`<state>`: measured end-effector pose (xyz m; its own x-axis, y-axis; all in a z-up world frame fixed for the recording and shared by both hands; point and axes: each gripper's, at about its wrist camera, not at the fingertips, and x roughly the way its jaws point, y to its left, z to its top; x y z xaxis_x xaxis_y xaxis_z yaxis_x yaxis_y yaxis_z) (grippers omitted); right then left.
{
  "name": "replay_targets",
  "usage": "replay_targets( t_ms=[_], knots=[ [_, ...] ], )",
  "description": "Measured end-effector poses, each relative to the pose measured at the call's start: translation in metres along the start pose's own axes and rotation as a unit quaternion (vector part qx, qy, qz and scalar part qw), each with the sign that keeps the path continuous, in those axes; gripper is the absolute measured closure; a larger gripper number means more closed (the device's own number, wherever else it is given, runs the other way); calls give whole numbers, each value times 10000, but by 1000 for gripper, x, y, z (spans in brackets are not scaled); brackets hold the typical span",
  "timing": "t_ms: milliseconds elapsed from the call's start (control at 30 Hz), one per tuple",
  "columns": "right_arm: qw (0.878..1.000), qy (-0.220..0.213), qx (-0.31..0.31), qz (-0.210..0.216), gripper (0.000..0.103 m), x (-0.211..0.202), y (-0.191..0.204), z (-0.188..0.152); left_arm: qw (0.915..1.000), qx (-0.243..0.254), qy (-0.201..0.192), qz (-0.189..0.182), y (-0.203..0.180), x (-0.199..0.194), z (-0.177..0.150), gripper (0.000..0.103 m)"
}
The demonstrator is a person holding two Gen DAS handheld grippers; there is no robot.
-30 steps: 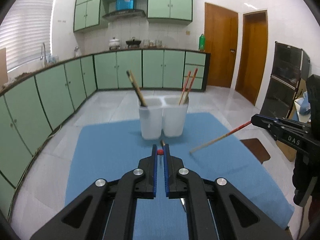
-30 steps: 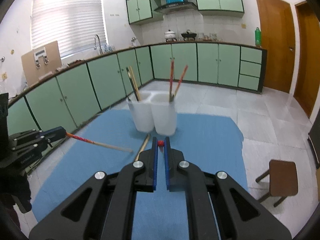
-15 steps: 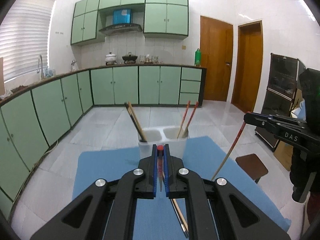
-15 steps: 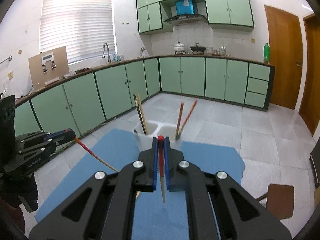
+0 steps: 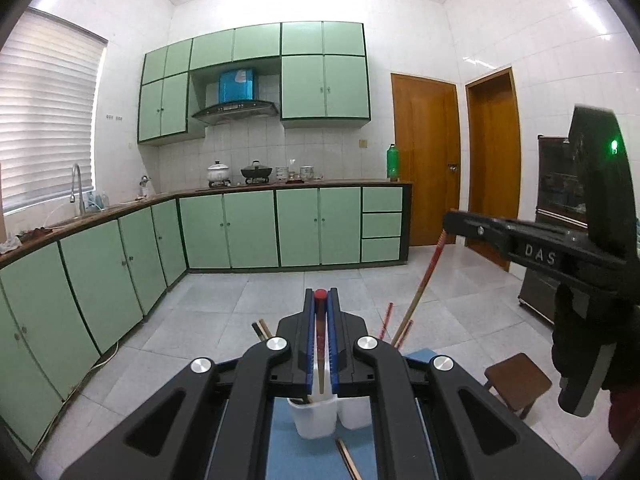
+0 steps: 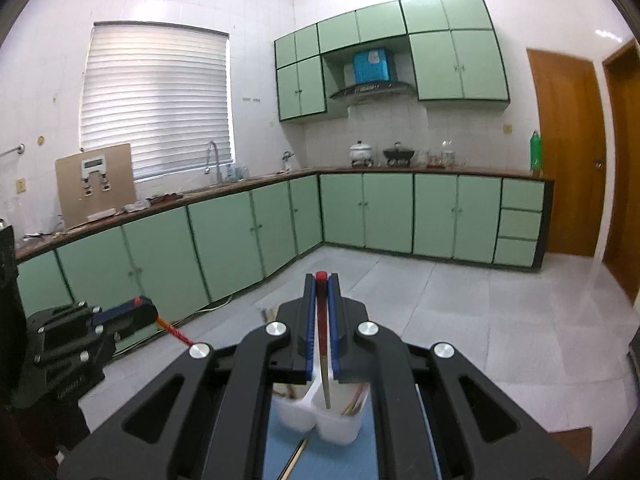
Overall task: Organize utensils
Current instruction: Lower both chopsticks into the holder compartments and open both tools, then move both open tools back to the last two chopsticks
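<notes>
Over the blue mat (image 5: 288, 452), both grippers hang raised above a white two-cup holder (image 5: 320, 420), each clenched on a red-capped chopstick that points down toward it.

Furthest left, the left gripper (image 5: 321, 300) pinches its chopstick (image 5: 320, 344) between blue pads, red cap poking out at the fingertips. The stick's pale lower end hangs above the holder's left cup, close to the divider; whether the tip has entered the cup is hard to tell. From the other wrist's view the same gripper (image 6: 138, 306) shows at the left edge, its chopstick (image 6: 176, 333) slanting down toward the middle.

Beneath it, the left cup holds dark-tipped sticks (image 5: 261, 327) leaning left. One loose chopstick (image 5: 347, 460) lies on the mat just in front of the holder.

Next over, the right cup holds red-ended chopsticks (image 5: 386, 320) leaning right.

Rightmost, the right gripper (image 6: 321, 284) is closed on its own chopstick (image 6: 325, 368), whose tip hangs over the holder (image 6: 320, 420), by the rim of the right cup. Seen from the left wrist, this gripper (image 5: 450, 220) sits high at the right, its chopstick (image 5: 420, 284) angling down-left toward the right cup.

A brown stool (image 5: 518, 380) stands on the tiled floor beyond the mat's right edge.
</notes>
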<state>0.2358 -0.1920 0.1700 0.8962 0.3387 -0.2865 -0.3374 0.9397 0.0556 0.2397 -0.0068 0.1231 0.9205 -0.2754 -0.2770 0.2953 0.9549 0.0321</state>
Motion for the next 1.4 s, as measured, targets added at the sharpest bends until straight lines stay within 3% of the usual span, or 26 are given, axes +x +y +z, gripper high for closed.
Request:
replay_targets(
  t_ms=[300, 433, 500, 767, 867, 1000, 1100, 1400],
  knots=[
    [9982, 547, -157, -179, 97, 61, -6, -29, 9986, -155, 506, -92, 6, 70, -24, 97],
    [9978, 613, -72, -246, 94, 66, -10, -41, 9970, -156, 750, -98, 8, 87, -38, 97],
    [9980, 581, -48, -261, 87, 63, -10, -43, 9967, -156, 791, -115, 9, 88, -41, 95],
    [9987, 319, 44, -393, 69, 25, -14, -44, 9976, -251, 628, -135, 9, 60, -38, 75],
    [9987, 249, 71, -430, 57, 2, -13, -55, 9979, -302, 566, -127, 13, 40, -42, 66],
    [9982, 264, 57, -531, 26, -26, -9, -82, 9978, -344, 563, -65, 9, 9, -63, 54],
    [9973, 341, 116, -633, 15, -41, -6, -107, 9966, -461, 684, -54, 9, -2, -81, 47],
    [9899, 1126, 546, -669, 13, -61, 7, -200, 9881, -798, 1313, 101, 11, -25, -161, 33]
  ],
)
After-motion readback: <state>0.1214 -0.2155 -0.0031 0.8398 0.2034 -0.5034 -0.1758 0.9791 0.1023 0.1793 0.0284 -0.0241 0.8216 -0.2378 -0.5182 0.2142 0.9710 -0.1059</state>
